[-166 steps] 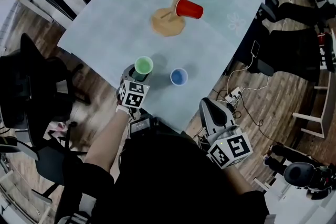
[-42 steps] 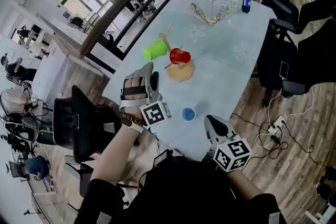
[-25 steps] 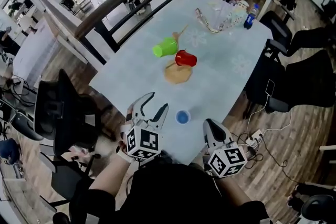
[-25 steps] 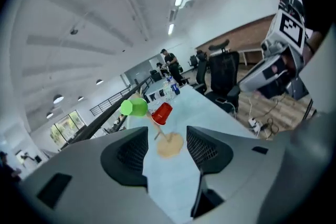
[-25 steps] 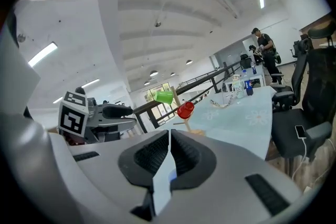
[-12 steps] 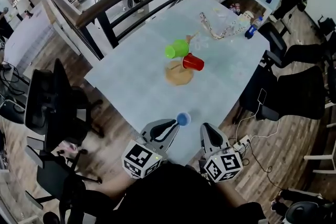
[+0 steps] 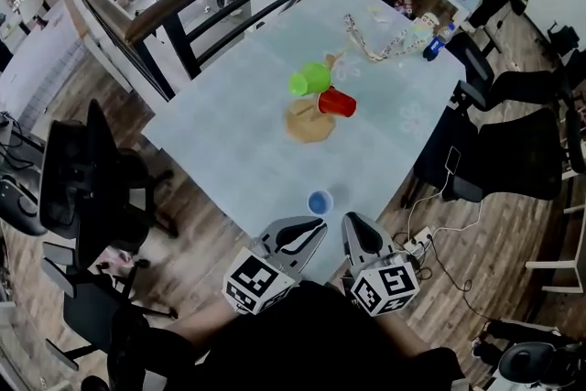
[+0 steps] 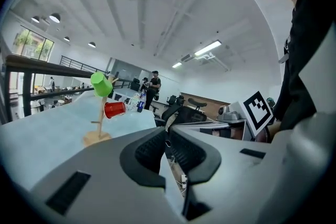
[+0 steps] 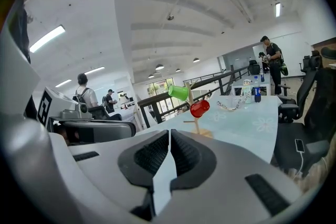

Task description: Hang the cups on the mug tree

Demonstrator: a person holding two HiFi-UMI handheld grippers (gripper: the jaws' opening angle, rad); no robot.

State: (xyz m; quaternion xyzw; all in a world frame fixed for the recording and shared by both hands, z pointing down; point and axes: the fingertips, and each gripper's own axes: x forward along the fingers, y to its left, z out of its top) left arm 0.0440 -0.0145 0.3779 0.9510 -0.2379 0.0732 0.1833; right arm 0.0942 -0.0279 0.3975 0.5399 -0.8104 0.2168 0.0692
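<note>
The wooden mug tree (image 7: 305, 119) stands mid-table with a green cup (image 7: 309, 80) and a red cup (image 7: 337, 103) hanging on its pegs. A blue cup (image 7: 319, 201) stands upright near the table's front edge. My left gripper (image 7: 320, 230) hovers just in front of the blue cup. Its jaws have just been closing and now meet with nothing between them. Beside it my right gripper (image 7: 352, 224) is shut and empty too. In the left gripper view the green cup (image 8: 101, 84) and red cup (image 8: 114, 109) show far off. The right gripper view shows the green cup (image 9: 179, 93) and red cup (image 9: 200, 108) likewise.
A pale blue table (image 7: 229, 133) carries a bottle (image 7: 435, 42) and a chain-like cord (image 7: 375, 41) at its far end. Black chairs stand at the right (image 7: 494, 160) and left (image 7: 82, 188). A dark railing (image 7: 183, 23) runs behind the table.
The green cup went from the table onto the tree. My left gripper drew back from the tree to the table's front edge, rolled, and closed its jaws. The right gripper shifted a little.
</note>
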